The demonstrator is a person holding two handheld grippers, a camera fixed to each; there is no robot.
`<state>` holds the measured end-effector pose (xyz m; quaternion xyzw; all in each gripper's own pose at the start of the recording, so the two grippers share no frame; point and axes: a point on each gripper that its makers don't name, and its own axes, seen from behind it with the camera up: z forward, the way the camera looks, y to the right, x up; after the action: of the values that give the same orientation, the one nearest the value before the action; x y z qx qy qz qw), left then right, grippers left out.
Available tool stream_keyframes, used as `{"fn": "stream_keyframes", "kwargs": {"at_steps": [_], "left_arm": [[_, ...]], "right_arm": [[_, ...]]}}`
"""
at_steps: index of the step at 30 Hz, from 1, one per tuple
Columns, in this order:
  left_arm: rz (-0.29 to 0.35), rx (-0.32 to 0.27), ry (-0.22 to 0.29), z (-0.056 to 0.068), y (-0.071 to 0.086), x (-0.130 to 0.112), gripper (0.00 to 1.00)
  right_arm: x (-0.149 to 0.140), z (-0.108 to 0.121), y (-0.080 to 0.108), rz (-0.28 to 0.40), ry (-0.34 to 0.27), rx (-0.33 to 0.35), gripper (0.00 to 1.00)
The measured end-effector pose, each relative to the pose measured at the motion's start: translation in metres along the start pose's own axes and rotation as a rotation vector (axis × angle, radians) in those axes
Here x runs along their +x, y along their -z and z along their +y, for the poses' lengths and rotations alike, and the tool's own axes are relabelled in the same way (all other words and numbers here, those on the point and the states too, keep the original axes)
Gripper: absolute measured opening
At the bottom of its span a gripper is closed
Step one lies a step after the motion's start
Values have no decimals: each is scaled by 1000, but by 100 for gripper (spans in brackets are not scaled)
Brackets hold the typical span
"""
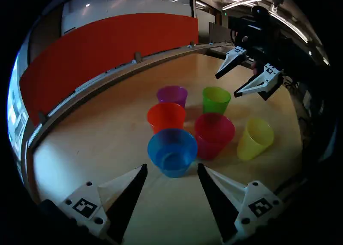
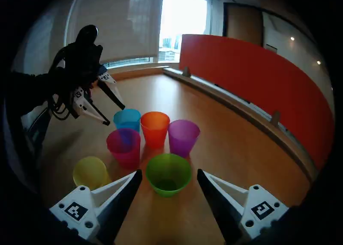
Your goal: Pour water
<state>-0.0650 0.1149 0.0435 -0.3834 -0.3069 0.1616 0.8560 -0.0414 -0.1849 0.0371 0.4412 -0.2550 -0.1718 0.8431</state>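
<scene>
Blue cup [image 1: 172, 148] stands just ahead of the left claw [image 1: 172, 166], green cup [image 2: 168, 176] before the right claw [image 2: 168, 171]; both claws gape apart.

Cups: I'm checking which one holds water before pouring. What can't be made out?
- Water level in blue cup, left gripper view: tinted plastic, unclear.
- Purple cup base, left gripper view: behind orange cup.
- Blue cup's base, right gripper view: behind magenta cup.
</scene>
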Motion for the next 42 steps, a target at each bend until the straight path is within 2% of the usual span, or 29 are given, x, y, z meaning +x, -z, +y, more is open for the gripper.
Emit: {"fn": "stream_keyframes", "kwargs": {"at_steps": [14,42], "left_arm": [[-41,-19,-16,1,-14,-8,86],[-56,-45,-32,0,-43,-6,86]], "right_arm": [[-11,0,-13,-24,-8,12,100],[-29,-2,-49,-55,-28,45,100]]}}
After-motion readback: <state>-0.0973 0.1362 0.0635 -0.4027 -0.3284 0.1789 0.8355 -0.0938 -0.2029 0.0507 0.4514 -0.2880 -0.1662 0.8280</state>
